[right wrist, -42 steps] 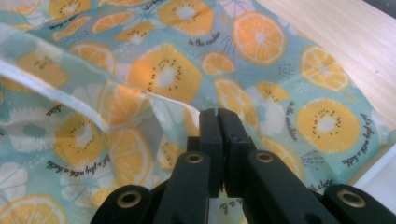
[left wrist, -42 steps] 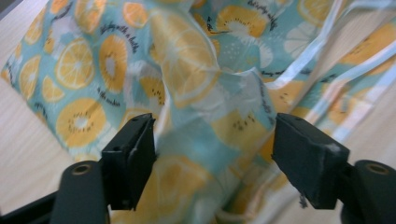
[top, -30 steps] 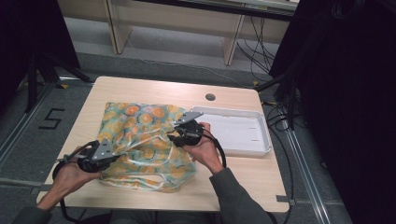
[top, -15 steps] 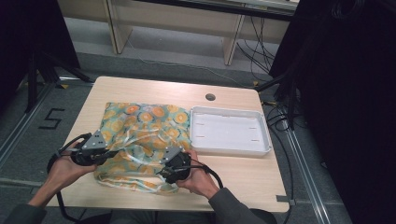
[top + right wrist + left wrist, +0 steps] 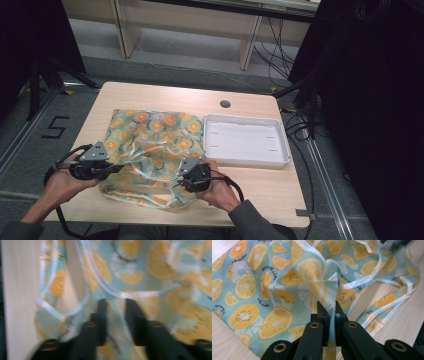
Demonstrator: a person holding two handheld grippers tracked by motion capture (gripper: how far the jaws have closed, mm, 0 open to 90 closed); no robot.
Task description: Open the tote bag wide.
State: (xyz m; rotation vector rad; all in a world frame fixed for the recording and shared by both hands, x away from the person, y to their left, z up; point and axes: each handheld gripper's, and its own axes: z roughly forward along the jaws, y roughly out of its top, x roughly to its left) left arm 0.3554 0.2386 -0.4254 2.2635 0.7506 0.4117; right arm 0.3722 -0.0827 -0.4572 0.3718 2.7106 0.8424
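Clamping a raised fold of the orange-slice print cloth (image 5: 274, 290), the left tongs (image 5: 328, 305) stand clenched, their black jaws nearly together with the fabric pinched between them. In the high view the left tongs (image 5: 116, 167) sit at the cloth's (image 5: 150, 145) left edge, held by the person's left hand (image 5: 62, 182).

The right tongs (image 5: 116, 305) have just been closing; their jaws stand partly apart with cloth (image 5: 150, 270) between them, though the blur in the right gripper view hides whether the pads press on it. From above, the right tongs (image 5: 181, 181) rest at the cloth's near right part, gripped by the right hand (image 5: 220, 190).

White-edged ties (image 5: 372, 277) loop loosely across the rumpled fabric, which lies spread over the middle of the pale wooden tabletop (image 5: 165, 95). A white tray (image 5: 247, 142) sits just beside the cloth's right edge. A round hole (image 5: 225, 104) shows in the tabletop beyond the tray.
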